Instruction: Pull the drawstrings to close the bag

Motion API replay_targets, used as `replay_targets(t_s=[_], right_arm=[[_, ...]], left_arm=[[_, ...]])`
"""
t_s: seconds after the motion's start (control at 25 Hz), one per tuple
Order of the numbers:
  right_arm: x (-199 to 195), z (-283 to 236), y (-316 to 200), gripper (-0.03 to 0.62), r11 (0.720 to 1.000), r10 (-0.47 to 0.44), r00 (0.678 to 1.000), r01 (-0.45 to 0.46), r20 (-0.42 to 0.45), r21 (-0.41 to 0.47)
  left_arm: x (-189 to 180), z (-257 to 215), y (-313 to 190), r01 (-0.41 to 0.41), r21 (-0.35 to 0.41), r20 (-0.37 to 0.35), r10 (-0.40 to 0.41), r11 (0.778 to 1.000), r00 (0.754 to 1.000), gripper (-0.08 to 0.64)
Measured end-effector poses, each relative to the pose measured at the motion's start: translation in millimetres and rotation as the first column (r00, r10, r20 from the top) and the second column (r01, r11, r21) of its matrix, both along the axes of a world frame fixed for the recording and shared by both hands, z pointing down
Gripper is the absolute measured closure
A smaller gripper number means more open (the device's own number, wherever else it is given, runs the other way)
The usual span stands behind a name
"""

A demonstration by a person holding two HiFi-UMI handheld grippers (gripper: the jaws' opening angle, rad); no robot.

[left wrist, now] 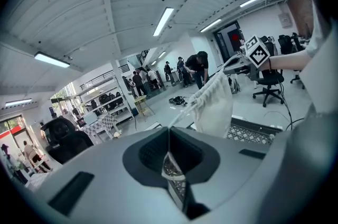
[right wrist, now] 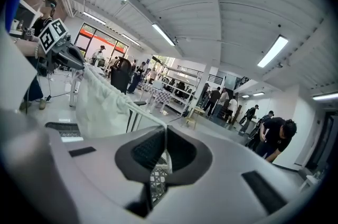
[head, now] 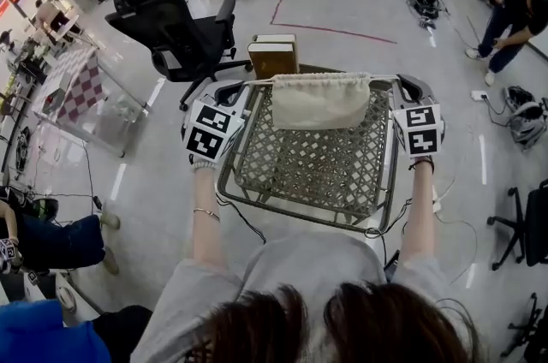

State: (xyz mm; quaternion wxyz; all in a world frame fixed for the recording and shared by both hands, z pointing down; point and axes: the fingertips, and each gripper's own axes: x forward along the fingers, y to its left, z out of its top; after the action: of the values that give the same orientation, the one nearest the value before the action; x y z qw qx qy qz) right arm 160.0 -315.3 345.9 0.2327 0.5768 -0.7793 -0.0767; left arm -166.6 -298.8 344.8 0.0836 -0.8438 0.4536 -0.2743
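Grey workshop floor (head: 360, 2), mesh table (head: 308, 169), cream bag (head: 321, 100), taut drawstrings (right wrist: 146, 116)

The cream cloth bag (head: 321, 100) hangs upright above the woven seat's (head: 308, 169) far edge, its mouth gathered in ruffles, with white drawstrings (head: 259, 81) stretched taut to both sides.

At the far edge of the woven-mesh table (head: 308, 164), the cream bag (head: 320, 99) and its taut drawstrings (left wrist: 181, 117) bar your way across. A brown box (head: 273, 58) stands just behind that edge, with a black office chair (head: 181, 32) beyond it to the left. You have open room above the table's mesh and off its right side, where loose cables (head: 458, 226) lie on the floor.
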Motion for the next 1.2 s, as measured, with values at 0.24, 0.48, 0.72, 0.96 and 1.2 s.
replay_targets(t_s=[0.24, 0.48, 0.72, 0.96, 1.2], right_arm=[[7.1, 3.2, 0.0, 0.567, 1.0, 0.012, 1.0, -0.012, 0.015, 0.001], [13.1, 1.4, -2.1, 0.568, 1.0, 0.025, 0.999, -0.026, 0.026, 0.014], [21.1, -0.4, -2.7, 0.567, 0.999, 0.046, 0.998, -0.048, 0.047, 0.023], [31.7, 0.5, -1.9, 0.568, 0.997, 0.07, 0.995, -0.072, 0.07, 0.023], [35.6, -2.8, -2.4, 0.567, 0.996, 0.086, 0.993, -0.088, 0.082, 0.025]], left_arm=[[1.3, 0.8, 1.8, 0.009, 0.003, -0.001, -0.009, 1.0, 1.0, 0.534], [0.9, -1.5, 2.3, 0.013, 0.012, -0.001, -0.013, 1.0, 1.0, 0.534], [2.6, -2.2, 2.7, 0.013, 0.018, -0.002, -0.013, 1.0, 1.0, 0.534], [2.6, -2.9, 3.7, 0.013, 0.023, -0.001, -0.013, 1.0, 1.0, 0.534], [1.1, -4.2, 4.4, 0.013, 0.029, -0.003, -0.013, 1.0, 1.0, 0.534]])
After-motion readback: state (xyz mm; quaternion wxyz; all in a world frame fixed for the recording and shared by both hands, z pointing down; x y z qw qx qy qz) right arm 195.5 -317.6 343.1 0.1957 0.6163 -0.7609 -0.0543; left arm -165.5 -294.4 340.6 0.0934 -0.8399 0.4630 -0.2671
